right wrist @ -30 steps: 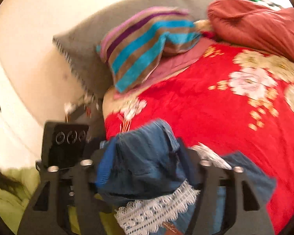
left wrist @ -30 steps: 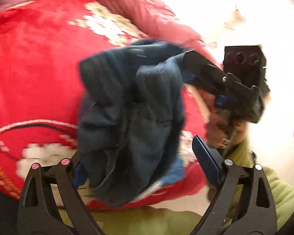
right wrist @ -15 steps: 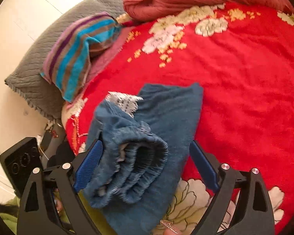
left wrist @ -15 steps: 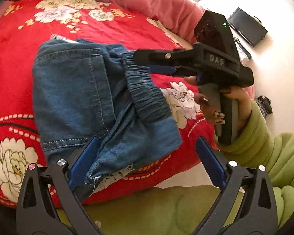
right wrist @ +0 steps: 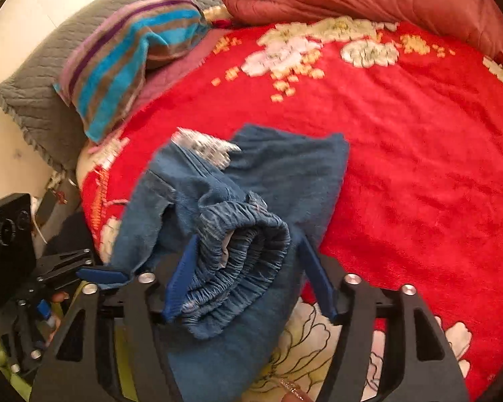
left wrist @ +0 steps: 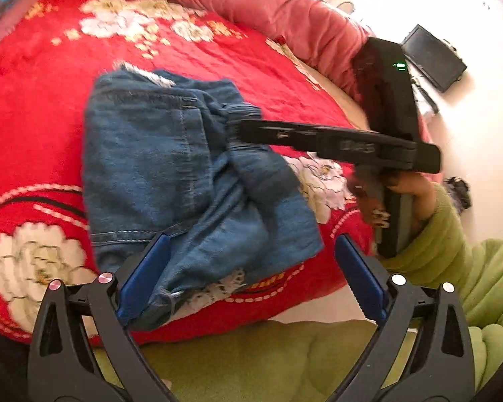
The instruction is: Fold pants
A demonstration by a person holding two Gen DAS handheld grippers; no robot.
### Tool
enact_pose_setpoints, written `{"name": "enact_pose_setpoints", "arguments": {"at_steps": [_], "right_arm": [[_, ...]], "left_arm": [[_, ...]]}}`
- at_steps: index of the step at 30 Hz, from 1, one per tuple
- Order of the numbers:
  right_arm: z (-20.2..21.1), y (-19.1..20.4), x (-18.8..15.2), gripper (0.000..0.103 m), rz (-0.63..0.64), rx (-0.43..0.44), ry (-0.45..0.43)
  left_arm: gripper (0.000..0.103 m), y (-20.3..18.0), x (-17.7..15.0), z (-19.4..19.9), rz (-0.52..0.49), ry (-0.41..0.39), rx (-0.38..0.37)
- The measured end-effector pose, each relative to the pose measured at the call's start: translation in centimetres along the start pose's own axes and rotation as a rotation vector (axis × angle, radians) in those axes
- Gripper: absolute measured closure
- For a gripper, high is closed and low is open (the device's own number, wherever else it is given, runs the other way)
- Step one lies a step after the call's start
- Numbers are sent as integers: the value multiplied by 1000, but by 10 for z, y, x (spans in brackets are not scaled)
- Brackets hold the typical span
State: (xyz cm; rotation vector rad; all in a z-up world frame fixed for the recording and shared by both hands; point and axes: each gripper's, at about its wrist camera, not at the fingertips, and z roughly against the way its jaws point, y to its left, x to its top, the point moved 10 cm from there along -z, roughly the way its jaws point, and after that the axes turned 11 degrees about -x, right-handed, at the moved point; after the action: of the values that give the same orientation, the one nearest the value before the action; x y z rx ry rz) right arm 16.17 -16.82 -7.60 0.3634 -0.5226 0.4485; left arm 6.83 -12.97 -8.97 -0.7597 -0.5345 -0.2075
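Note:
The blue denim pants (left wrist: 171, 167) lie bunched and partly folded on the red floral blanket (left wrist: 33, 107) near the bed's front edge. They also show in the right wrist view (right wrist: 285, 174). My left gripper (left wrist: 251, 278) is open, its left pad against the pants' lower edge with white lace trim. My right gripper (right wrist: 248, 281) has its jaws closing around the elastic waistband (right wrist: 241, 251); the waistband sits between the pads. In the left wrist view the right gripper (left wrist: 244, 130) reaches into the waistband fold from the right.
A rolled pink quilt (left wrist: 251, 3) lies along the bed's far side. A striped pillow (right wrist: 124, 53) and a grey cushion (right wrist: 43, 77) are at the bed's head. The bed edge and my green sleeve (left wrist: 452, 251) are near the front. A dark device (left wrist: 432, 57) lies on the floor.
The pants came down from mid-air onto the blanket. The right gripper's jaws narrowed around the waistband. The left gripper stayed open at the lower edge.

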Motion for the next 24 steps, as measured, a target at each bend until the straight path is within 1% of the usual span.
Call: {"name": "enact_pose_setpoints", "arguments": {"at_steps": [1, 3, 7, 13, 16, 19, 21, 23, 24], "right_arm": [[9, -1, 2, 36, 6, -10, -23], [23, -2, 7, 26, 15, -22, -61], [49, 3, 11, 26, 43, -25, -120], [81, 10, 6, 26, 104, -35, -184], [91, 13, 2, 26, 147, -47, -197], [102, 26, -9, 26, 233, -47, -210], [103, 40, -18, 26, 304, -44, -208], [102, 60, -30, 26, 390, -23, -199], [99, 71, -38, 26, 432, 0, -184]], "left_arm": [[11, 0, 1, 4, -9, -11, 21], [10, 0, 5, 11, -16, -28, 55], [10, 4, 9, 23, -17, -55, 118], [10, 7, 14, 36, -29, -80, 179], [10, 12, 16, 41, -19, -90, 195], [10, 22, 21, 47, -5, -102, 215], [10, 37, 30, 56, 17, -126, 249], [10, 50, 38, 62, 48, -131, 247], [18, 53, 42, 63, 58, -128, 238]]}}
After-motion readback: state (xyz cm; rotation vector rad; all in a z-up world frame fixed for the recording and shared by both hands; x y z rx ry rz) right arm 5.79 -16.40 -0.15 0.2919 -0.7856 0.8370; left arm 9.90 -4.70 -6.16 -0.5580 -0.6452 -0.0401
